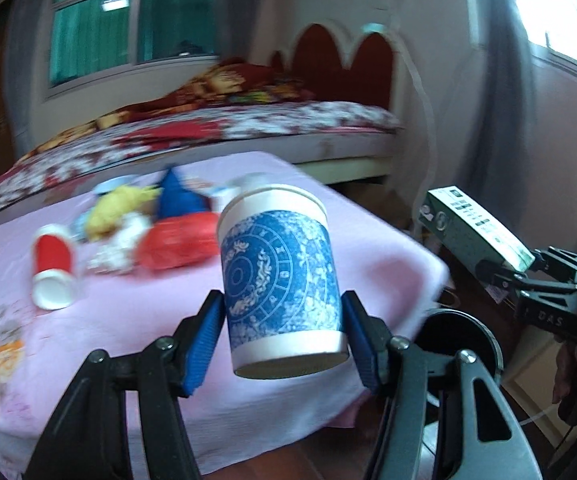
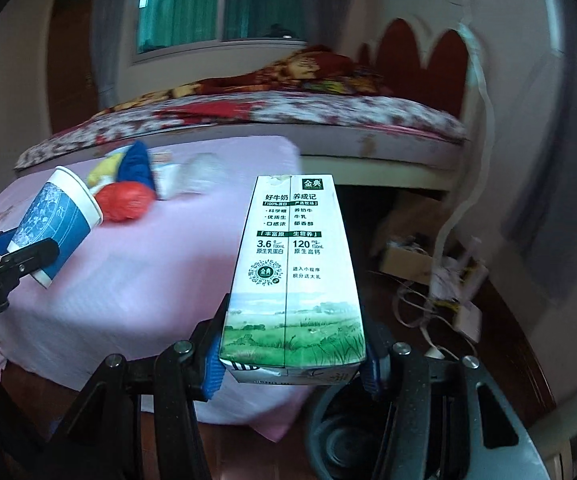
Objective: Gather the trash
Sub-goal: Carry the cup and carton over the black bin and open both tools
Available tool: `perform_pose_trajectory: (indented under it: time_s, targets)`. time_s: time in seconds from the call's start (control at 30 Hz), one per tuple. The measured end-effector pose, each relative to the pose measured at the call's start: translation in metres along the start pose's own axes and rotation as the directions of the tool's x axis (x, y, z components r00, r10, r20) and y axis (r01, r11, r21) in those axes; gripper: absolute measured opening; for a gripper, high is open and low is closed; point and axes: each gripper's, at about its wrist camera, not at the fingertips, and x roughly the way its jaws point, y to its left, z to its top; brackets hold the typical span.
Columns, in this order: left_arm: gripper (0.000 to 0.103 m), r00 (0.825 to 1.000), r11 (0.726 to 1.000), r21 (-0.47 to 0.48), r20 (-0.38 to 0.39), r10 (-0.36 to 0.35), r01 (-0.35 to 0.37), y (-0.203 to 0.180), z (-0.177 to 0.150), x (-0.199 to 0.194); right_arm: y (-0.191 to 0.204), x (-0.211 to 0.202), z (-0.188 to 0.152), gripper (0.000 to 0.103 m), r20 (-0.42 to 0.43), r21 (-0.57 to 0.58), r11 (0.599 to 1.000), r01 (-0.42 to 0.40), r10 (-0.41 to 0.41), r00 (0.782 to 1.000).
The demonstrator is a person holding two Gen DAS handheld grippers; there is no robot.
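- Clamped in the left gripper (image 1: 284, 344), a blue-patterned paper cup (image 1: 278, 276) hung above the pink-covered desk (image 1: 136, 320).
- Beside it, the right gripper (image 2: 292, 354) squeezed a milk carton (image 2: 294, 272) over a black bin (image 2: 340, 436).
- Farther back on the desk lay a red cup (image 1: 53, 268) and a red bag (image 1: 176, 242).

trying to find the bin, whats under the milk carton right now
Under the milk carton, held in the right gripper, sits a round black container on the floor, likely the bin. The carton and jaws cover most of its opening, so its contents can't be seen.
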Motion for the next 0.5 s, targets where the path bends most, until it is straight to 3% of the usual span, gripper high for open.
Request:
perform_pose_trajectory:
  time_s: [0.2, 0.37, 0.5]
  targets:
    - [0.06, 0.99, 0.986, 0.092, -0.034, -0.137, 0.14, -0.059, -0.001, 0.009, -0.049, -0.019, -0.031, 0.056, -0.041, 0.047, 0.996, 0.075, -0.073, 0.996]
    - [0.06, 0.963, 0.955, 0.139, -0.1, -0.25, 0.262, -0.107, -0.011, 0.015, -0.086, -0.03, -0.06, 0.056, -0.091, 0.089, 0.988, 0.124, -0.116, 0.989]
    - [0.06, 0.941, 0.937, 0.153, -0.18, -0.285, 0.313, -0.13, -0.023, 0.033, -0.104, -0.027, -0.078, 0.056, -0.146, 0.092, 0.985, 0.147, -0.133, 0.98]
